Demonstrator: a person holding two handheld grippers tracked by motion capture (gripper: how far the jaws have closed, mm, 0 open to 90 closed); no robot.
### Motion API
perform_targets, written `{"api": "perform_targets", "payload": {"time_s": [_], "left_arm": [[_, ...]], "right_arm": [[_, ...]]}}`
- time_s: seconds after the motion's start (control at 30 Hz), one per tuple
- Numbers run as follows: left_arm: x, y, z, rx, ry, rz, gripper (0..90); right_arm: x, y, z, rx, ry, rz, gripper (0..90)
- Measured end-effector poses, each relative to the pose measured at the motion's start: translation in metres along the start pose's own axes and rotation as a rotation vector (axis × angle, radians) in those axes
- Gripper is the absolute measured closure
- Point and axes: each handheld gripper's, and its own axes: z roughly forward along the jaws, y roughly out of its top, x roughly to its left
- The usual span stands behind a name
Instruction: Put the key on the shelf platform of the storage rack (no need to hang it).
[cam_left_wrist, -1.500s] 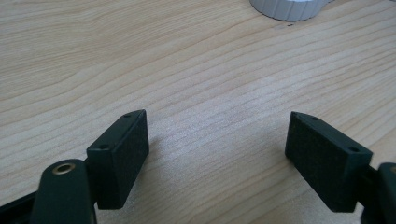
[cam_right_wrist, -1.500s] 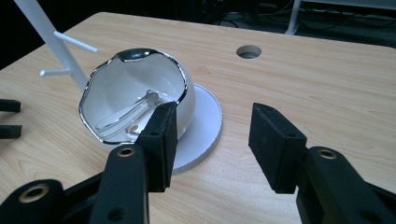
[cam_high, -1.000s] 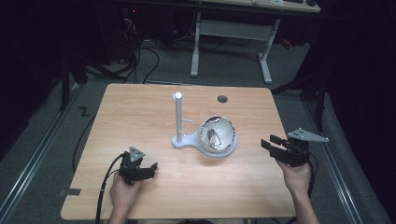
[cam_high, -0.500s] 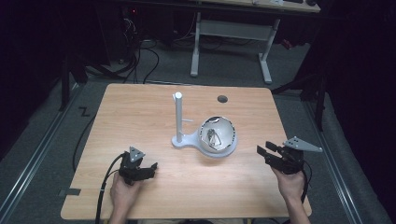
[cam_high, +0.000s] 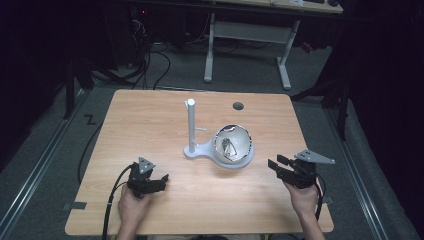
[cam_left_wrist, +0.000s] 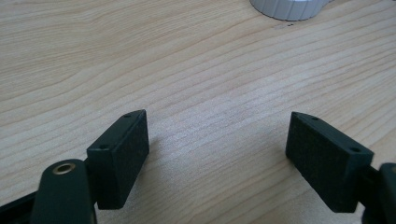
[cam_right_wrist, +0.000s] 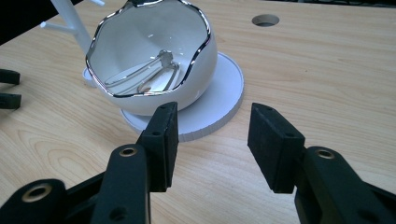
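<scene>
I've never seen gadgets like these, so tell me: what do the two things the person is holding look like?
Each is a black handheld tool. The left gripper carries a small grey three-cornered plate on top and trails a black cable off the table's near edge. The right gripper bears a larger grey plate. Each ends in two flat, rectangular black jaws, with brass-coloured inserts in the arms behind them. No sleeves are visible on the forearms.

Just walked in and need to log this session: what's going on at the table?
A person sits at a wooden table holding a tool in each hand. The left tool rests open near the front left, gripping nothing. The right tool, also open and empty, points toward a white bowl with a wavy silver rim, which sits on a round white base joined to an upright post. Something thin and metallic lies inside the bowl. Nothing is being held yet.
</scene>
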Motion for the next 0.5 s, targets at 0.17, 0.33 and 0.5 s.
{"api": "perform_targets", "payload": {"time_s": [0.17, 0.33, 0.5], "left_arm": [[0.000, 0.000, 0.000, 0.000, 0.000, 0.000, 21.8], [0.000, 0.000, 0.000, 0.000, 0.000, 0.000, 21.8], [0.000, 0.000, 0.000, 0.000, 0.000, 0.000, 21.9]], "right_arm": [[0.002, -0.004, 0.007, 0.011, 0.015, 0.010, 53.5], [0.004, -0.007, 0.013, 0.026, 0.024, 0.013, 53.5], [0.004, -0.011, 0.019, 0.045, 0.027, 0.015, 53.6]]}}
